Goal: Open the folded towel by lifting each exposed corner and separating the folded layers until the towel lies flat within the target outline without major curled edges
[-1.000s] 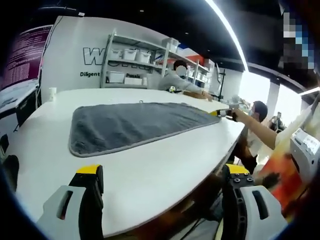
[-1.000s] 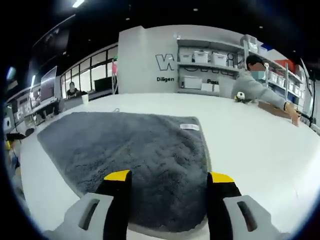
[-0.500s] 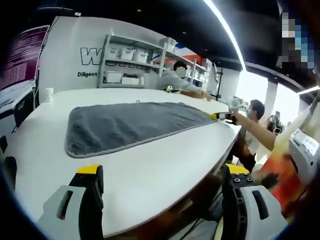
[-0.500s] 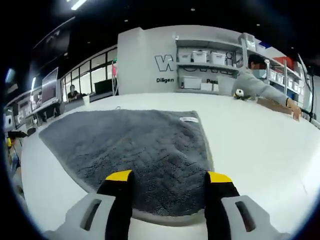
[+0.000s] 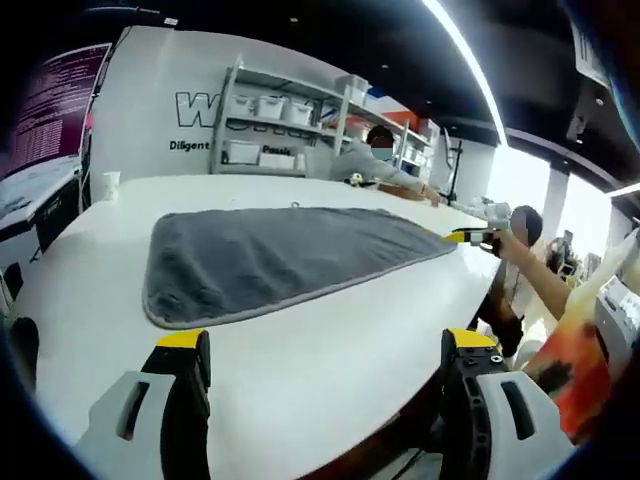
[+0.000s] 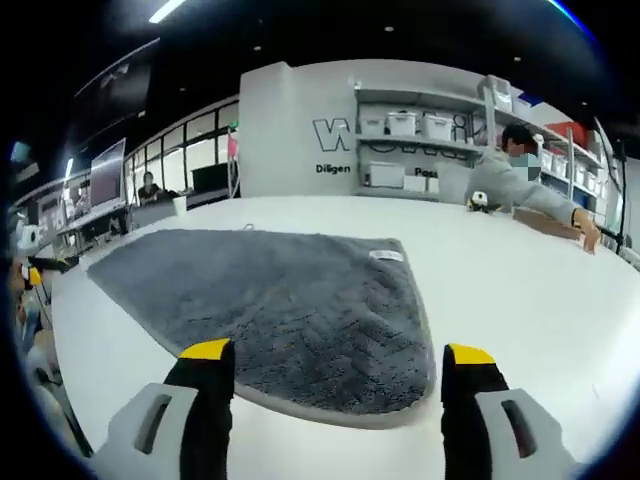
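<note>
A grey towel (image 5: 270,255) lies spread flat on the white table (image 5: 330,350), with a small white label (image 6: 385,256) near one edge. In the left gripper view my left gripper (image 5: 325,350) is open, its yellow-tipped jaws wide apart above the table short of the towel's near edge. The right gripper (image 5: 470,237) shows at the towel's far right corner, held by a person's hand. In the right gripper view my right gripper (image 6: 340,355) is open, jaws straddling the towel's (image 6: 280,300) near rounded corner, nothing between them.
A person (image 6: 520,180) leans on the far side of the table (image 6: 520,300). Shelves with white bins (image 5: 270,125) stand against the back wall. A white cup (image 5: 110,184) stands at the table's far left. The table edge curves close to my left gripper.
The right gripper's jaws have spread wider and drawn back a little from the towel's corner. The left view has shifted slightly; the towel has not moved.
</note>
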Demonstrator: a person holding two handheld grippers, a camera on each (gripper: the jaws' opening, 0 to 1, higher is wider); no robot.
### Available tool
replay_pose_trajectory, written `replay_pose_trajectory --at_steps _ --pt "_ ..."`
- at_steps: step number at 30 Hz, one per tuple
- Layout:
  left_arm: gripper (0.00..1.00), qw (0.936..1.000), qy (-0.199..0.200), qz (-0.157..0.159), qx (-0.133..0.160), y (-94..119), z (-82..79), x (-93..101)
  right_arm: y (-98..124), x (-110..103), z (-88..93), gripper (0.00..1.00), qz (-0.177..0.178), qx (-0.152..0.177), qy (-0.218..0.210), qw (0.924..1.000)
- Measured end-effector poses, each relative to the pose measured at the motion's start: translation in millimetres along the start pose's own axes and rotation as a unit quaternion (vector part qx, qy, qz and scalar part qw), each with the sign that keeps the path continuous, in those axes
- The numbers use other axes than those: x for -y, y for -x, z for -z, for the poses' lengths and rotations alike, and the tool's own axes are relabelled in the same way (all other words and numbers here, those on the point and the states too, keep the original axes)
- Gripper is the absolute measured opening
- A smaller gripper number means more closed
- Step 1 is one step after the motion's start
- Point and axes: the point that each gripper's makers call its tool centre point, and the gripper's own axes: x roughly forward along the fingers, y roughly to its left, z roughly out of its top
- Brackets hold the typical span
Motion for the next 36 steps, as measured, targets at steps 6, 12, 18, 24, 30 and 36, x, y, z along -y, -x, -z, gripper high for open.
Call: replay_pose_trajectory --at_steps 6,12,18,24,30,36 --pt "0.9 0.9996 -0.009 -0.026 -0.009 -11 -4.5 -20.3 23 -20 -5.1 0.99 -0.017 0.013 0.006 0.9998" --pt "0.88 0.9995 0.0 -0.029 -0.012 -21 -3.3 -31.0 37 -38 -10.0 0.99 -0.039 0.027 -0.006 0.9989" --pt "0.85 0.9989 0.003 -0.04 -0.025 -32 1.4 -49.4 48 -53 -12.6 0.99 -0.042 0.023 -0.016 0.9987" --pt "0.82 0.9968 -0.003 -0.072 -0.035 -45 -5.5 -83.6 54 -68 -19.4 0.99 -0.055 0.027 -0.004 0.9981" --pt "0.71 0.9957 0.011 -0.09 -0.02 -56 -24.7 -109.0 58 -82 -21.5 0.99 -0.06 0.024 0.018 0.9977" --pt "0.49 0.9906 0.007 -0.137 -0.007 -73 -38.7 -147.4 64 -95 -25.7 0.99 -0.075 0.033 0.028 0.9962"
